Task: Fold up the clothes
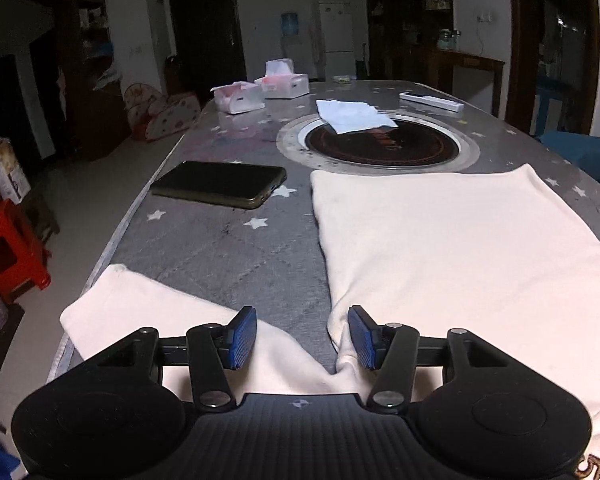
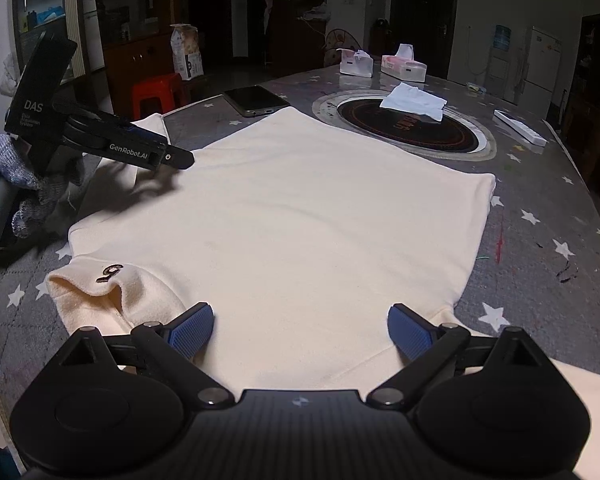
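Grey star-printed tablecloth (image 2: 540,216) carries a cream sweatshirt (image 2: 300,208) spread flat ahead of our right gripper (image 2: 300,330), sleeve (image 1: 148,304) splayed left of our left gripper (image 1: 302,336), both gaping empty; we see no fold, so body and sleeves remain.

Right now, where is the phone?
The phone lies flat on the table, near its left edge in the left wrist view, just left of the cream shirt and before the round hotplate.
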A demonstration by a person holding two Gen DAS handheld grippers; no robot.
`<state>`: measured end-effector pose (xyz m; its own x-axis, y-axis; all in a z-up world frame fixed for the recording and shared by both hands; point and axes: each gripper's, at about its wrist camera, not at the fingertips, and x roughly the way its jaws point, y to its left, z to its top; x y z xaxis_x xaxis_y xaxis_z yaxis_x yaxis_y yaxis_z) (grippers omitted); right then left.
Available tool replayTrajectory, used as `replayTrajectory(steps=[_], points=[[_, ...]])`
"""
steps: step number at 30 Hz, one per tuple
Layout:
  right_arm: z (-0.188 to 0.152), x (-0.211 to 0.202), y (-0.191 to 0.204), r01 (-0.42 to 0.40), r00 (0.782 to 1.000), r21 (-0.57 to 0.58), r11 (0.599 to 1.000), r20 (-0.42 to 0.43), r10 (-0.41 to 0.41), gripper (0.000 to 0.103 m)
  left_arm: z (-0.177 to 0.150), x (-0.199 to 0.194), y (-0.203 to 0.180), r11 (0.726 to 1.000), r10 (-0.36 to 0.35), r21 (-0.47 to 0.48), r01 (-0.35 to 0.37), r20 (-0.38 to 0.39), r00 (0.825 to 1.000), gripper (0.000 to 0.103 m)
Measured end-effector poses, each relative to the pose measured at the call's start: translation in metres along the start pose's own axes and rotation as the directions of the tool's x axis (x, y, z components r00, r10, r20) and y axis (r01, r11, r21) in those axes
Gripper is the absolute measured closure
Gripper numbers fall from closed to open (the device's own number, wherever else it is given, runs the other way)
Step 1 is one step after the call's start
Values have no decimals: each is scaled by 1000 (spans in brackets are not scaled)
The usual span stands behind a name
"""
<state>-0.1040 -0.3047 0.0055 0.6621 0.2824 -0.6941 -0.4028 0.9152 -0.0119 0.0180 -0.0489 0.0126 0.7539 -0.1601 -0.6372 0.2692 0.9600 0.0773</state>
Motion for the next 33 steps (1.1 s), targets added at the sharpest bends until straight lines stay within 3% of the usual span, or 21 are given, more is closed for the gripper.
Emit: replayTrajectory(steps=[6,18,33], points=[[-4,-7,4,3,1000,-12,1000,7,-3,7,-4,-18,-5,1000,-5,8,5,21,1000,49],[-15,-16,-5,-15,1000,-31,999,-28,14,4,-51,-62,-49,977,-153,155,145,43,987,50],[-38,-39,-32,-12,999,-22,1000,-44,11,3,-74,-91,-75,971,-213,119,208,33,976,49]])
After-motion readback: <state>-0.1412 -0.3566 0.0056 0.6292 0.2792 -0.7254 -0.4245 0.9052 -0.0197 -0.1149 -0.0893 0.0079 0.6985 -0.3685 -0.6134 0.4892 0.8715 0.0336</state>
